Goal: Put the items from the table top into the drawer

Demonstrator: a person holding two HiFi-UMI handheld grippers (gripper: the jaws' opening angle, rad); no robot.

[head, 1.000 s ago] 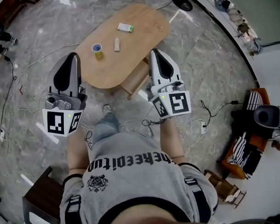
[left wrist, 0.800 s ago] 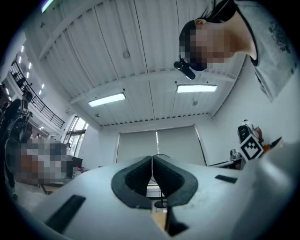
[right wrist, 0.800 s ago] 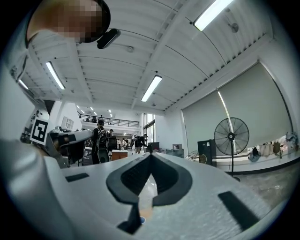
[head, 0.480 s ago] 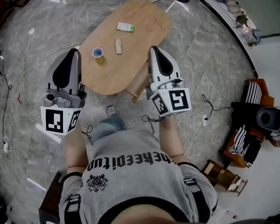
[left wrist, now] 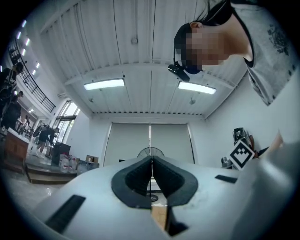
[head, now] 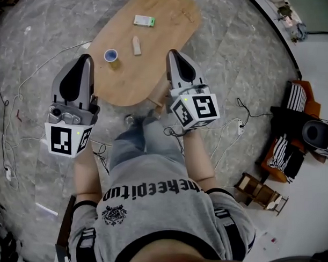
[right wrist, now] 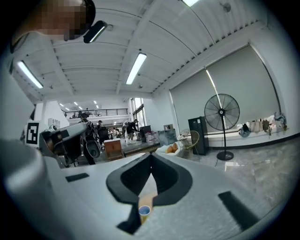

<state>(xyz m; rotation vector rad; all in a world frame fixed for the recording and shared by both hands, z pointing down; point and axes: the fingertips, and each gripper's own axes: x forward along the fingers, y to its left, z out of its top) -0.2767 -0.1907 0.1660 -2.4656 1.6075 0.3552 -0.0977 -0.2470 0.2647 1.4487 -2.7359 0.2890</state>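
An oval wooden table (head: 161, 42) carries a white-and-green box (head: 144, 20), a beige block (head: 136, 46) and a small blue-rimmed yellow cup (head: 111, 55). Under its near edge a wooden drawer unit (head: 158, 92) sticks out. My left gripper (head: 86, 58) hovers off the table's left near edge, level with the cup, shut and empty (left wrist: 151, 159). My right gripper (head: 171, 52) is over the table's right near edge, above the drawer unit, also shut with nothing in it (right wrist: 151, 154). The cup (right wrist: 144, 213) shows low between its jaws, farther off.
Cables (head: 22, 84) and a power strip (head: 240, 129) lie on the marble floor around the table. An orange chair with striped cloth (head: 285, 150) and a small wooden chair (head: 260, 193) stand at the right. A standing fan (right wrist: 223, 112) is beyond.
Both grippers have moved forward toward the table, and the table has come closer. The right one now reaches over the table's near edge. Both stay shut.
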